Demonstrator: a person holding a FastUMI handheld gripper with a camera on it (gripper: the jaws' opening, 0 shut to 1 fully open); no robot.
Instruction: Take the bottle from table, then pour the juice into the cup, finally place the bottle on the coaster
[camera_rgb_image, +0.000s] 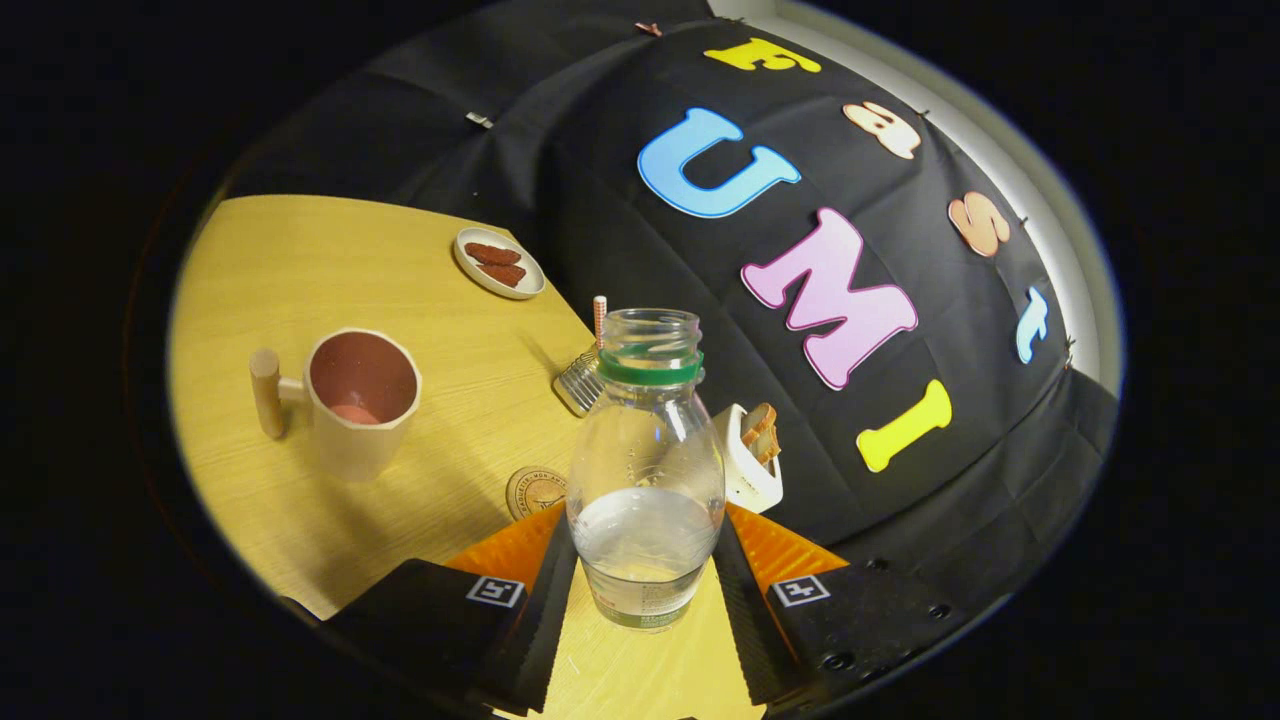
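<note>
Bottle: the clear bottle (646, 470) with a green neck ring has no cap and sits between the two fingers, tilted with the view; clear liquid fills roughly its lower third.
Gripper: the gripper (645, 590) pinches the bottle, both ribbed black pads pressed on its lower sides, orange finger backs flaring out behind.
Coaster: a round coaster (533, 491) lies flat on the table just beyond the left finger, partly hidden by the bottle.
Cup: the beige cup (361, 400), reddish inside with a wooden peg handle, stands on the table beyond the coaster, well apart from the bottle.
Table: the wooden table (330, 270) runs up to the black wall at its far edge.
Plate: a small white plate (498, 263) with two brown pieces sits near the table's far edge.
Other things: a white holder (752, 455) with brown slices stands just behind the bottle by the wall; a ribbed metal object (580, 381) with a striped stick lies beside the bottle's neck.
</note>
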